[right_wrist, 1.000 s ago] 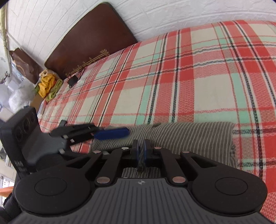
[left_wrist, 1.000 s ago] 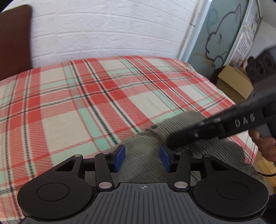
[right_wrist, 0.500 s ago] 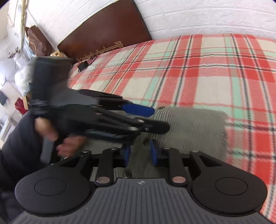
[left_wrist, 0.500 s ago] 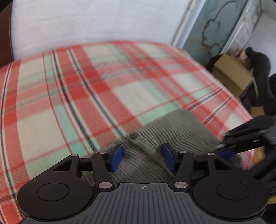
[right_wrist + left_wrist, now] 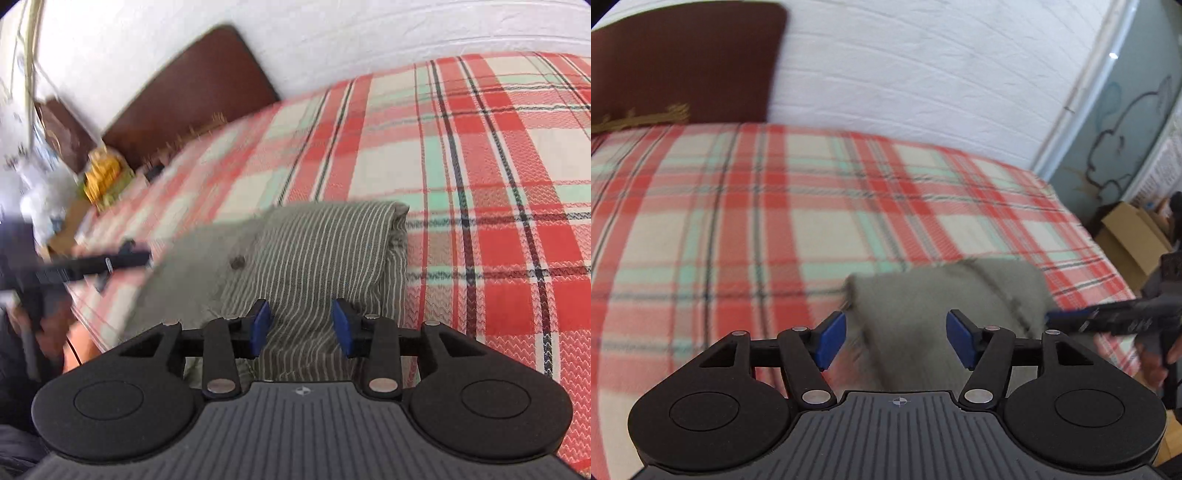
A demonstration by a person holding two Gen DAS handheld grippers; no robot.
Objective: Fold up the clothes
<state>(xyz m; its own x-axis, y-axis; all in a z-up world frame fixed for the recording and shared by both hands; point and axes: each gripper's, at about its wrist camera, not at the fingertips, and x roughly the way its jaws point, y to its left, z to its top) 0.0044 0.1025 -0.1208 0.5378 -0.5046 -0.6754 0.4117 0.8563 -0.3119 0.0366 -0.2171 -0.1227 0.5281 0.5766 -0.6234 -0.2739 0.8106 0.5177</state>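
Striped shirt point(image 5: 314, 258) sits as a compact folded bundle on the plaid bed point(image 5: 480, 166), near its front edge, likely parked there so both tools can reach it. Left gripper point(image 5: 895, 341) spread wide, holding nothing, garment just ahead btwn its pads. Right gripper point(image 5: 301, 326) also apart, empty, over the cloth. 1 dark button shows on top. Left view is smeared w/ blur; layers underneath hidden, so can't tell if more folds remain.
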